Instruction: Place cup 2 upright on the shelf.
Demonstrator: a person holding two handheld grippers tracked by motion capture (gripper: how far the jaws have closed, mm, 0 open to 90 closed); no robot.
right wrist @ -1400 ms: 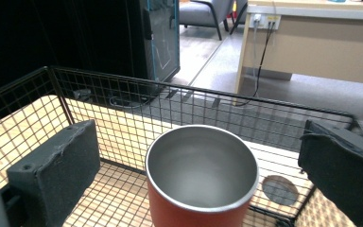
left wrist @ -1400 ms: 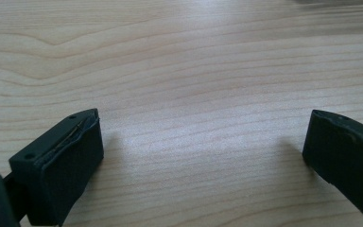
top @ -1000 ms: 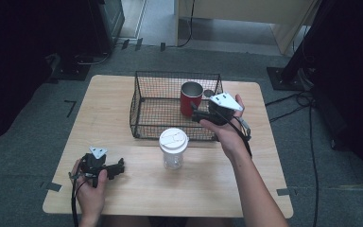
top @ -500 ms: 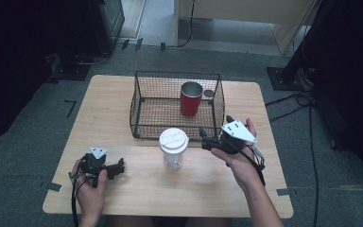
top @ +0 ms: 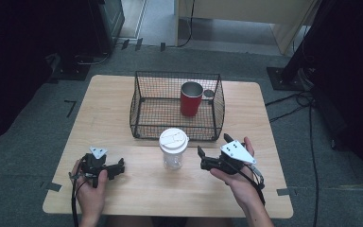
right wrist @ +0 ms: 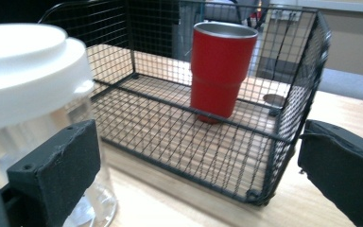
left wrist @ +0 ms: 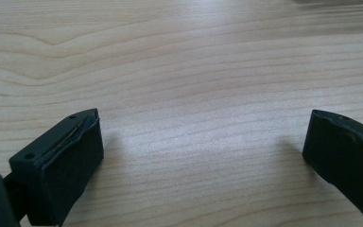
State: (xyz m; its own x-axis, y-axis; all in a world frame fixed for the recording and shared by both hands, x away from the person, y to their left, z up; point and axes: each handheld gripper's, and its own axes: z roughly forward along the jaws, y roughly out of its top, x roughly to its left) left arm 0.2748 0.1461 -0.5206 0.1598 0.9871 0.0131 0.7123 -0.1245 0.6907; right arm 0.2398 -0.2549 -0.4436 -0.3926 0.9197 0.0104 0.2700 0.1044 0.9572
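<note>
Your right hand-held gripper, jaws spread, has left the black wire basket for the clear white-lidded plastic cup; left hand-held gripper: spread over bare wooden counter.

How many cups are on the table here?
2: a red cup upright inside the wire basket, and a clear lidded cup on the table just in front of it.
</note>
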